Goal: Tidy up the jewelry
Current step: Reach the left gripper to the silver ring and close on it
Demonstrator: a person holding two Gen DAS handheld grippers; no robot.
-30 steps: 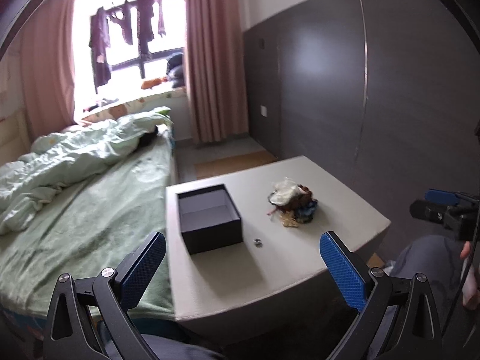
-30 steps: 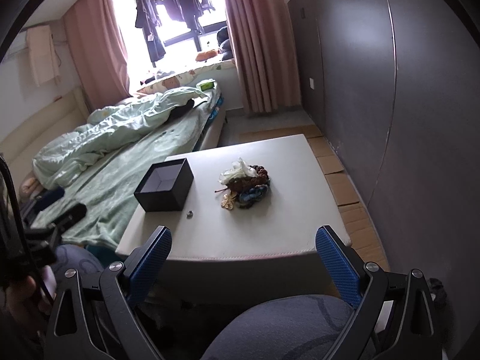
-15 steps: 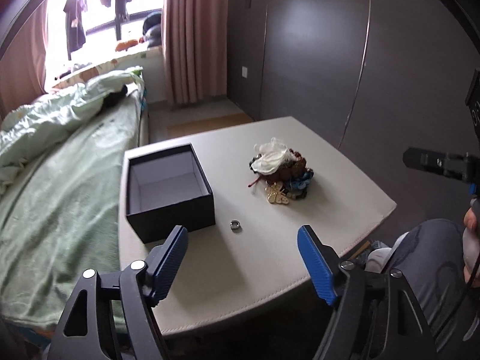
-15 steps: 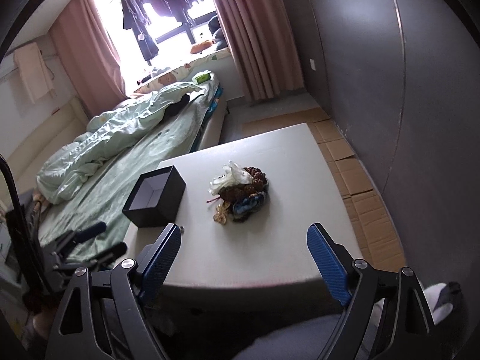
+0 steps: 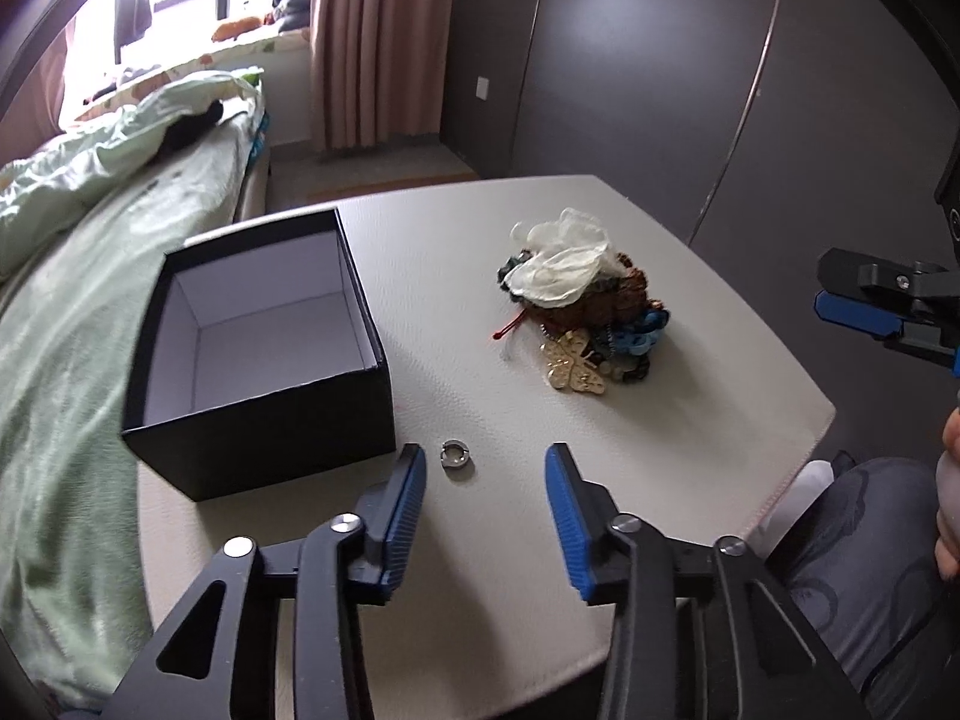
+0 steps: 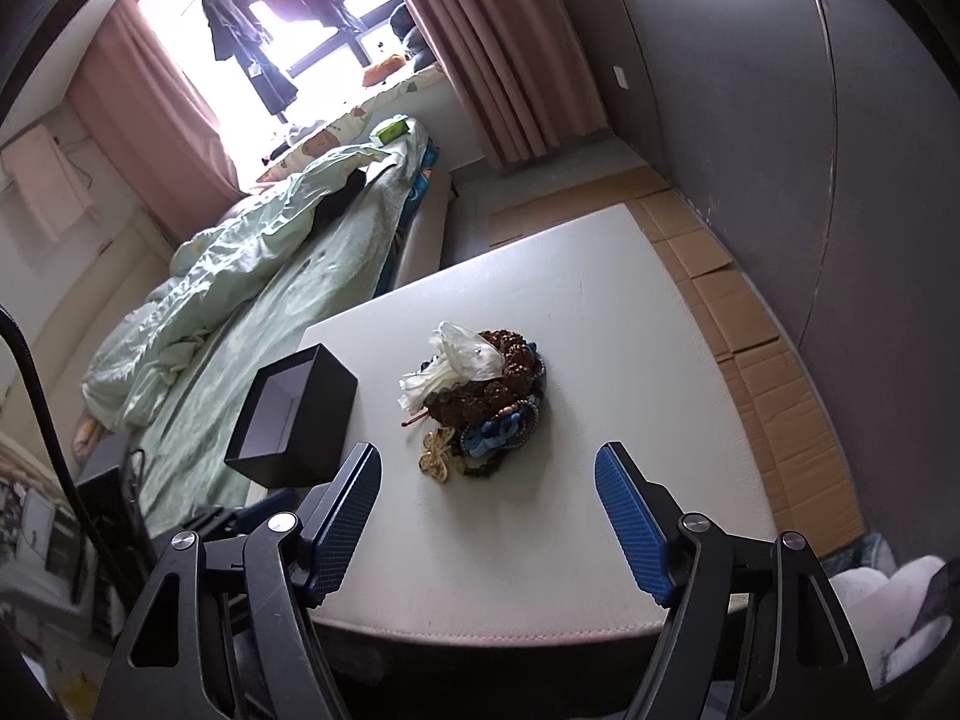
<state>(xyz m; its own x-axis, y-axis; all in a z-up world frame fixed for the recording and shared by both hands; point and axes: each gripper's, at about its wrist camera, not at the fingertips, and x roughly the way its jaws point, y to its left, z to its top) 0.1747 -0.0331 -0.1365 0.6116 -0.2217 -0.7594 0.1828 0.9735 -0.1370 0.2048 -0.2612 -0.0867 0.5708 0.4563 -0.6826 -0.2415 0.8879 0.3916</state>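
In the left wrist view the ring (image 5: 454, 455) lies flat on the counter (image 5: 690, 420) at lower centre of the frame, just beyond the tips of the left gripper (image 5: 485, 461) and nearer its left-hand pad than its right; it is not yet between the pads and touches neither. Being round, it has no long axis to line up with, so the coming move looks to turn only on easing the gripper forward and a little to the frame's left until the pads straddle it. The box (image 5: 258, 348) stands open just to the ring's left, its near wall close to the left pad, which may crowd the approach. The left gripper is by far the nearer one; its jaws have just been closing and now stand partly open, with nothing held. The jewelry pile (image 6: 480, 396) sits mid-frame in the right wrist view, well ahead of the right gripper (image 6: 487, 474), between the lines of its pads; those jaws have also been narrowing but remain wide apart and empty. The ring is hidden in that view. Against the frame a second ago, the left view has dropped from bed and window toward the counter, the ring and box looming much larger and closer, and the right view has likewise drawn nearer the pile.
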